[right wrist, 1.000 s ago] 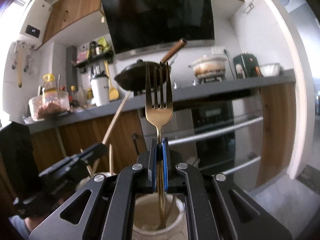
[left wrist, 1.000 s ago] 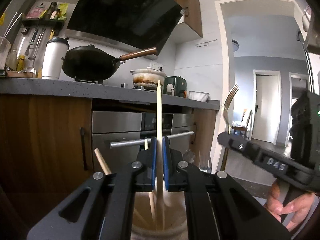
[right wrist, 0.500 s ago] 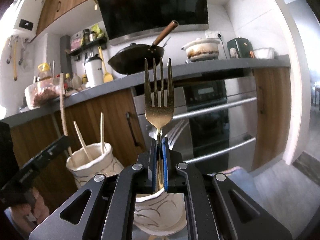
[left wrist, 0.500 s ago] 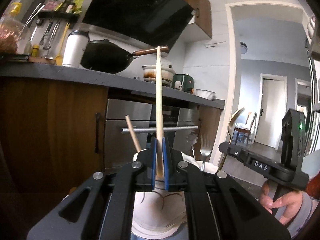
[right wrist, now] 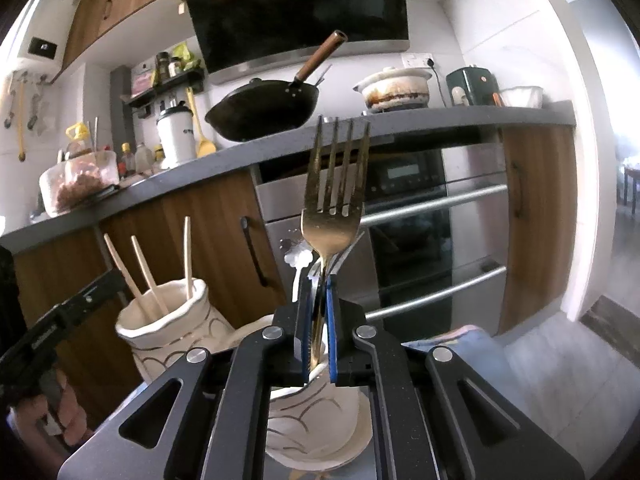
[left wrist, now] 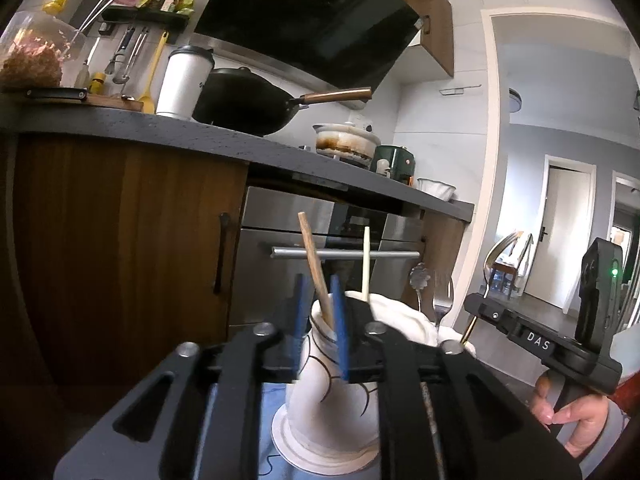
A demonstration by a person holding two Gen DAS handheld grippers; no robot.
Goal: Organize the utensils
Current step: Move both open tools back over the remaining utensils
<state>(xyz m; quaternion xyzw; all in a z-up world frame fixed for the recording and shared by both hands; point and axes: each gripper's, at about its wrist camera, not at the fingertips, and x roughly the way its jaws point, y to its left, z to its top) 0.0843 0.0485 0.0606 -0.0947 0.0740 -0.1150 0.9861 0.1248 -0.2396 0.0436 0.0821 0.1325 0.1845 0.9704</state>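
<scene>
- Released a moment ago, the pale chopstick (left wrist: 365, 260) that the left gripper (left wrist: 319, 316) pinched half a second back now stands on its own in the left holder (left wrist: 332, 392), up against the far part of the rim; the jaws have just been opening, and their blue pads now stand apart with nothing pressed between them.
- Between those parted pads, a darker wooden chopstick (left wrist: 314, 264) leans in the same holder, and from the left wrist view I cannot tell whether it touches either pad.
- From the right wrist view, that holder (right wrist: 168, 332) carries three chopsticks, so the chopstick drop looks done.
- Closed on a gold fork (right wrist: 334, 200), the right gripper (right wrist: 319, 320) holds the handle upright with the tines up, and it sits lower over the right holder (right wrist: 312, 420) than a second ago.
- Its handle runs down toward that holder's mouth, where a flower-ended utensil (right wrist: 298, 258) already stands; whether the tip has reached the bottom is hidden by the gripper.
- Both white holders stand side by side on a blue cloth (left wrist: 276, 404), in front of the oven (right wrist: 420, 208) and wooden cabinets.
- My reading: the fork's release is the step in hand.
</scene>
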